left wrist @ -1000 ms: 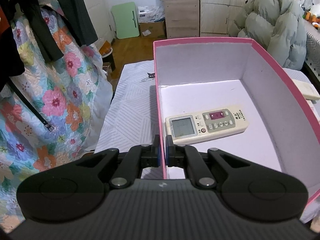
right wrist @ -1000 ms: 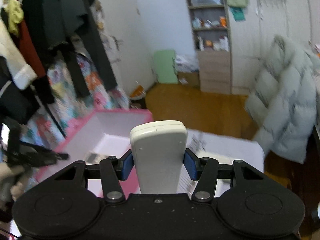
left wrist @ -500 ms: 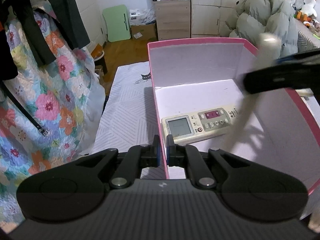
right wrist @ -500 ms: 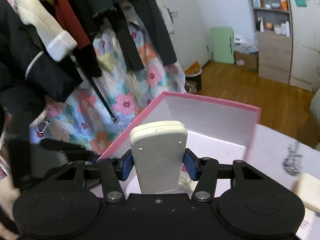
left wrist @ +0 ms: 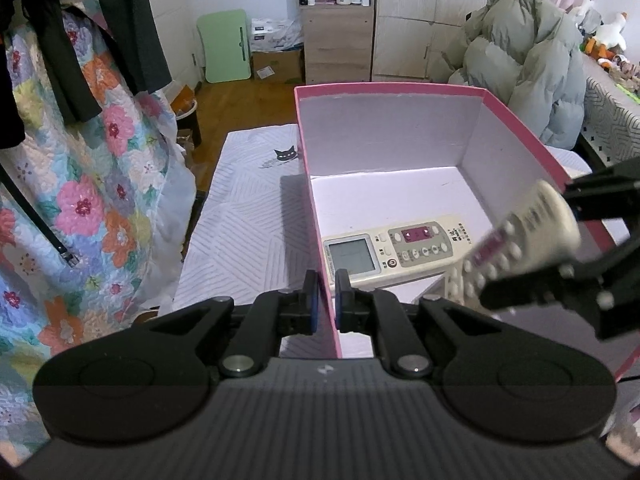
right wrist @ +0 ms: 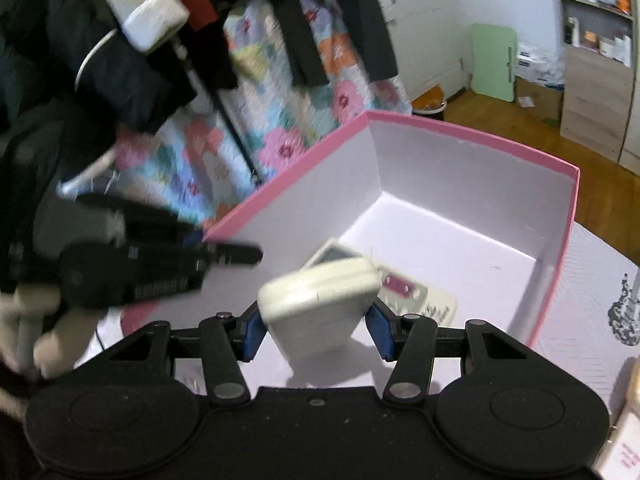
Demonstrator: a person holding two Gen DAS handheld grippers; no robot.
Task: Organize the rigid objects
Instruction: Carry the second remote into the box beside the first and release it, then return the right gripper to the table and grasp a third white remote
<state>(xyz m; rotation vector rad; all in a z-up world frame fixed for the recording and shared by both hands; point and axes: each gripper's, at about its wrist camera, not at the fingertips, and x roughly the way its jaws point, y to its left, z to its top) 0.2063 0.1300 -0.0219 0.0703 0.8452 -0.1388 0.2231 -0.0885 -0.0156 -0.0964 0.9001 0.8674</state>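
Observation:
A pink box (left wrist: 516,116) with a white inside stands open on the cloth. A white air-conditioner remote (left wrist: 400,248) lies face up on its floor, its screen towards the left wall. My left gripper (left wrist: 327,306) is shut on that thin left wall, one pad on each side. My right gripper (left wrist: 562,248) comes in from the right, shut on a second white remote (left wrist: 516,246) that slants down into the box above the first. In the right wrist view this held remote (right wrist: 320,304) sits tilted between the blue pads (right wrist: 252,332), over the lying remote (right wrist: 404,288), with my left gripper (right wrist: 224,246) blurred at the box corner.
The box rests on a white patterned table cover (left wrist: 248,216). A floral quilt (left wrist: 92,200) and dark hanging clothes (left wrist: 120,32) crowd the left side. A grey puffer jacket (left wrist: 520,64) lies behind the box. A cream object (right wrist: 634,384) lies on the table at the right edge.
My right gripper has swung left and down, from above the table into the box with the remote. The remote now sits tilted in its pads. The left gripper has stayed clamped on the wall.

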